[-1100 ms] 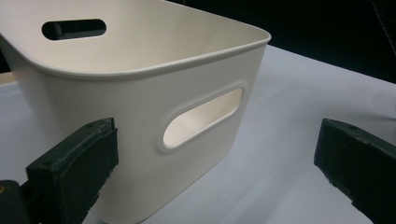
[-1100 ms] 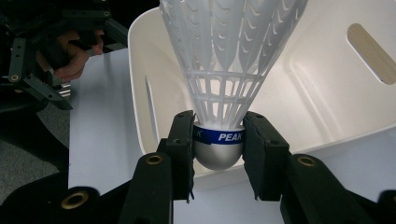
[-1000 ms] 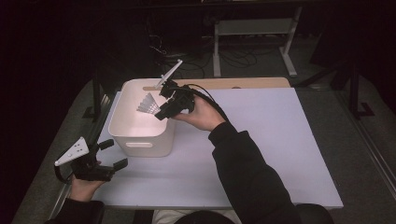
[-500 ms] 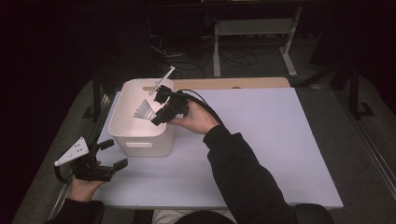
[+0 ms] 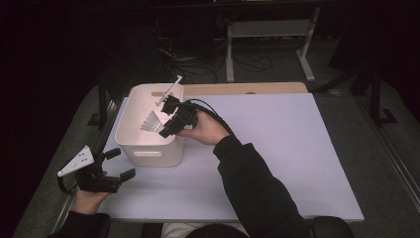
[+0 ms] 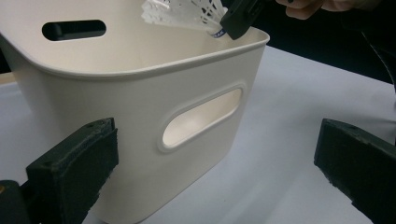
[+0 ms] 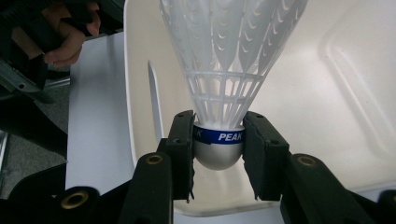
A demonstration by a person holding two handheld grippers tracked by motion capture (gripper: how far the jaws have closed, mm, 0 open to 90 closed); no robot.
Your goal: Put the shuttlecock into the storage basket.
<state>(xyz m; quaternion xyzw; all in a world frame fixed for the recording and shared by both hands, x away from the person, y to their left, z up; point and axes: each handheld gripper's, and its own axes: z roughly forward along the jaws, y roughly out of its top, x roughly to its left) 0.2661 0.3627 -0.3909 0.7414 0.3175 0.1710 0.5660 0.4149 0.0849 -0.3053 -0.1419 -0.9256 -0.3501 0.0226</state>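
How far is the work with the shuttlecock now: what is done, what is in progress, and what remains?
Done: the right hand-held gripper is shut on the shuttlecock at its cork base and holds it above the white bin. In progress: the feathers point into the bin's opening. Left: opening the jaws to drop it in. The left hand-held gripper is open, in front of the bin.

bin (image 5: 148, 153) interior bare under shuttlecock (image 5: 151, 122); bin wall blocks left gripper (image 5: 106, 171); table (image 5: 297, 148) right open

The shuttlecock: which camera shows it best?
The right gripper view: the shuttlecock is close up, its cork clamped between the jaws over the white bin. The high view shows it small; the left gripper view catches its skirt.
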